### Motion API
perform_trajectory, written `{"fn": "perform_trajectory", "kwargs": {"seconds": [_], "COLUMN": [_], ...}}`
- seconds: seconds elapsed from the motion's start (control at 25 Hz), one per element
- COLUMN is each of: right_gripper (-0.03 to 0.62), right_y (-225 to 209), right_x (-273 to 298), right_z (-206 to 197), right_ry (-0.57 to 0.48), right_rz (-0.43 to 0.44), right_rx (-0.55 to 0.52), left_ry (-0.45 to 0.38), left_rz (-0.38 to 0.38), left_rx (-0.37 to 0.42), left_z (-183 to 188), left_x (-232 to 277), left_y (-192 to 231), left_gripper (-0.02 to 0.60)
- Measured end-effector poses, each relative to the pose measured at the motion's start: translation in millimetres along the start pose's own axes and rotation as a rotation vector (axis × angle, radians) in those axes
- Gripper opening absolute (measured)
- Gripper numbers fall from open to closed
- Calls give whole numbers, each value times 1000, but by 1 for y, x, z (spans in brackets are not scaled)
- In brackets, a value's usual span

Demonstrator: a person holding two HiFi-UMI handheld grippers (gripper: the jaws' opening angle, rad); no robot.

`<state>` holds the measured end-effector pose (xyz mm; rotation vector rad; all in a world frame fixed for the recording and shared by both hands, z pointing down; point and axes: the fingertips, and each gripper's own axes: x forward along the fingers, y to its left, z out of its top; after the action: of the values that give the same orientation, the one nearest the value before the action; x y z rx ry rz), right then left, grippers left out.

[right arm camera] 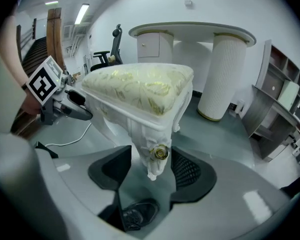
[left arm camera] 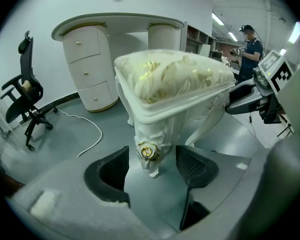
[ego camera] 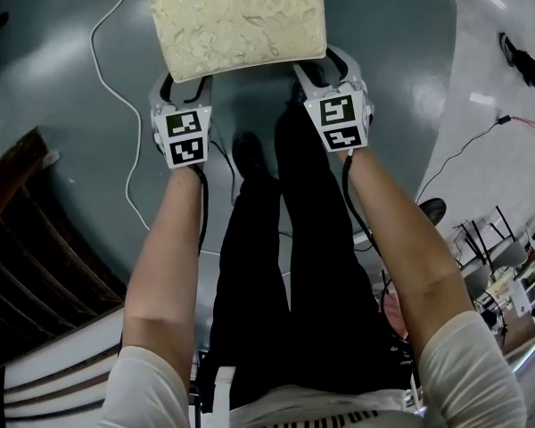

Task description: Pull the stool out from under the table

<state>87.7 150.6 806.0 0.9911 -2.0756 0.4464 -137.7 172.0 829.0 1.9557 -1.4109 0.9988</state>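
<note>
Your left gripper (left arm camera: 152, 156) and right gripper (right arm camera: 151, 158) hold fingers wide around the stool (ego camera: 234, 20) legs; withdrawing crookedly could snag one.

Left gripper (left arm camera: 152, 173) jaws apart, stool (left arm camera: 175, 79) corner leg (left arm camera: 149, 156) with gold rose between them, pads not pressing. Stool white, carved, cream-gold cushion. Right gripper (left arm camera: 242, 100) at stool's far corner. Behind: white table (left arm camera: 120, 21) with drawers. Black office chair (left arm camera: 25, 101) left, white cable (left arm camera: 90, 129) on grey floor (left arm camera: 55, 149). Person (left arm camera: 250, 51) far right.
</note>
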Motion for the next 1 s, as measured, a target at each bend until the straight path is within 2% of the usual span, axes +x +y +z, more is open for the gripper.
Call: {"fn": "perform_trajectory", "kwargs": {"seconds": [0.16, 0.4, 0.52, 0.68, 0.8, 1.0], "right_gripper": [247, 233, 205, 173, 139, 78], "right_y": [2, 7, 8, -1, -5, 1], "right_x": [-30, -91, -132, -184, -230, -323], "right_z": [22, 70, 120, 212, 282, 371], "right_ry": [-5, -9, -47, -152, -238, -324], "right_rz": [17, 52, 46, 34, 42, 63], "right_rx": [1, -26, -49, -56, -82, -119], "left_ry": [-12, -55, -103, -200, -263, -335], "left_rz": [-12, -22, -27, -17, -34, -71], "left_rx": [23, 38, -11, -20, -46, -62], "left_z": [18, 78, 120, 195, 249, 326], "left_x": [-37, -113, -162, -223, -276, -378], "left_y": [3, 18, 30, 48, 49, 44], "left_gripper": [307, 307, 301, 275, 275, 228]}}
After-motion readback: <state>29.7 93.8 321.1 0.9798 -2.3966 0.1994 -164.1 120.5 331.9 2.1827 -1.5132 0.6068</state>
